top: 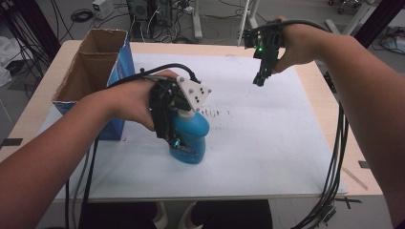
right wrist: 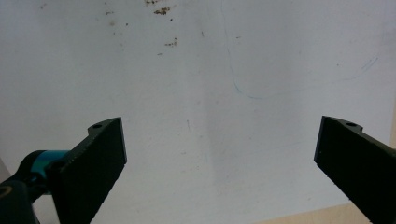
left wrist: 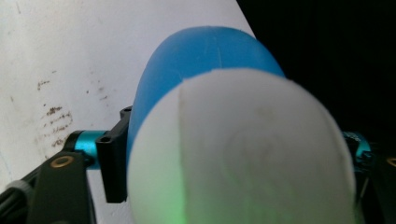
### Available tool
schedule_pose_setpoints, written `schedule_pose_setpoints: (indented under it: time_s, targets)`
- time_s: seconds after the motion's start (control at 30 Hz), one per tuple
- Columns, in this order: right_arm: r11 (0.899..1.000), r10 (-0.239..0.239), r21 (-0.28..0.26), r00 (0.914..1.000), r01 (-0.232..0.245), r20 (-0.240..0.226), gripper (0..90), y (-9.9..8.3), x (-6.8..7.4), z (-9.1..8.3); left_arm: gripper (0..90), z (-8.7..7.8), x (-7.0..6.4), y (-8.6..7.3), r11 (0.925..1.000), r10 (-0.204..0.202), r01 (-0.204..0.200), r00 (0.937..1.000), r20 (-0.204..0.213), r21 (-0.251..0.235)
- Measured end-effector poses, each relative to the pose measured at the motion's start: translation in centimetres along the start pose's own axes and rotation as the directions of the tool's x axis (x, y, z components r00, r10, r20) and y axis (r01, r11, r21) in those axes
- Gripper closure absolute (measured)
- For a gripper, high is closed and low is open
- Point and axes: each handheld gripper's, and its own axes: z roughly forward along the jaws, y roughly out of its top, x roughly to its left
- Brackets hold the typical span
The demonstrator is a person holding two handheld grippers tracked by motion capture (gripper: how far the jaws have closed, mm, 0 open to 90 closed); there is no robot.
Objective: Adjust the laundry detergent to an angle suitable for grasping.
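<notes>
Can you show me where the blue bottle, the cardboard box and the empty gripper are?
blue bottle point(top: 192, 136), high view, its blue body.
cardboard box point(top: 88, 71), high view, inner wall.
right gripper point(right wrist: 219, 163), right gripper view, midway between its open jaws.

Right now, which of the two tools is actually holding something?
The left tool: it grips the blue bottle by its white top, beside the box. The right tool hangs open over the white sheet, its jaws wide apart.

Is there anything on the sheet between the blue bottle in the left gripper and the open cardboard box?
Nothing visible. The left gripper is clamped on the blue bottle, which stands just right of the cardboard box. Only bare white sheet lies between them; the box's near wall is the only thing to clear.
</notes>
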Motion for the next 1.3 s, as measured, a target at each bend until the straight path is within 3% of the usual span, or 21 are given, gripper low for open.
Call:
schedule_pose_setpoints:
  time_s: [0.23,0.33,0.63,0.8,1.1,1.2,1.23,1.3]
  targets:
    - [1.000,-0.003,-0.005,1.0000,0.003,0.000,1.5,0.1,0.0,-0.1,20.7,-0.8,-0.2,-0.4,0.9986,-0.049,0.050,0.9983,-0.032,0.018]
    - [1.000,-0.009,-0.008,1.0000,0.009,0.000,1.5,0.1,0.0,-0.1,8.5,-1.1,-0.4,-0.5,0.9958,-0.077,0.081,0.9948,-0.067,0.044]
    - [1.000,-0.007,-0.016,1.0000,0.007,-0.001,1.5,0.3,0.0,-0.1,8.0,-3.3,-1.0,-0.6,0.9886,-0.111,0.120,0.9893,-0.094,0.091]
    - [1.000,-0.011,-0.023,0.9999,0.011,-0.001,1.5,0.2,-0.1,-0.1,6.6,-4.8,-0.8,-1.1,0.9769,-0.152,0.167,0.9815,-0.116,0.133]
    - [1.000,-0.003,-0.021,1.0000,0.003,-0.008,1.5,0.3,-0.2,-0.1,2.0,-6.8,0.1,-1.7,0.9419,-0.218,0.247,0.9652,-0.144,0.228]
    - [1.000,-0.011,-0.021,0.9999,0.011,-0.008,1.5,0.3,-0.2,0.0,2.0,-7.2,0.4,-1.8,0.9353,-0.233,0.262,0.9619,-0.143,0.238]
    - [1.000,-0.013,-0.021,0.9999,0.013,-0.010,1.5,0.3,-0.2,0.0,2.0,-7.5,0.9,-1.9,0.9282,-0.247,0.278,0.9574,-0.149,0.247]
    - [1.000,-0.014,-0.022,0.9998,0.014,-0.011,1.5,0.3,-0.3,0.1,1.6,-7.9,1.3,-1.9,0.9215,-0.262,0.294,0.9531,-0.151,0.254]
